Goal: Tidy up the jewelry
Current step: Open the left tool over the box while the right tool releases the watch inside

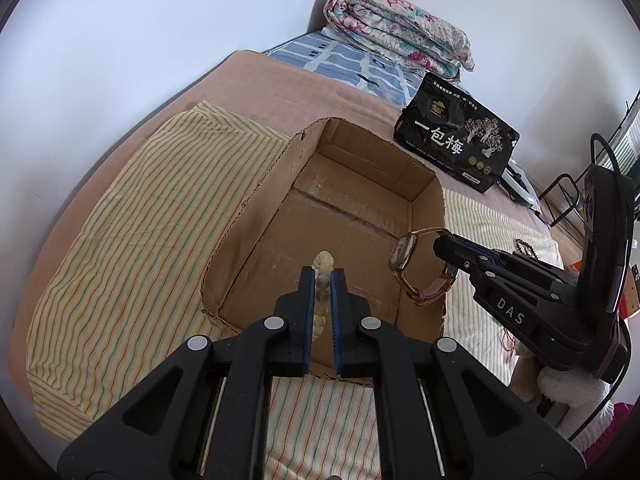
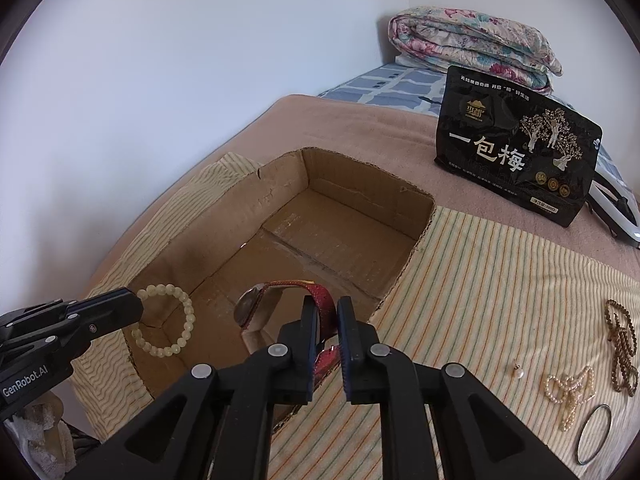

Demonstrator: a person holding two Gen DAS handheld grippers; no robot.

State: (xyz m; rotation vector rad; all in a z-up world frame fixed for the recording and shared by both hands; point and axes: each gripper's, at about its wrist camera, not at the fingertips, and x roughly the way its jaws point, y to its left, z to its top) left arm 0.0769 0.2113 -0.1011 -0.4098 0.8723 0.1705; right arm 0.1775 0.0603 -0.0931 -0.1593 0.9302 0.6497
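Over an empty cardboard box [image 2: 328,240], the left gripper [image 1: 323,284] pinches a bead bracelet [image 2: 168,326], the right gripper [image 2: 325,320] a watch [image 2: 280,304]; several pieces [image 2: 570,390] await near the bed's right edge.

Home bedroom: bed [image 1: 248,80], folded floral quilt [image 1: 400,28], plain wall [image 2: 180,60].

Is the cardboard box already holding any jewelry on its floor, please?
No, the cardboard box shows a bare floor; the bead bracelet and watch hang above it in the claws.
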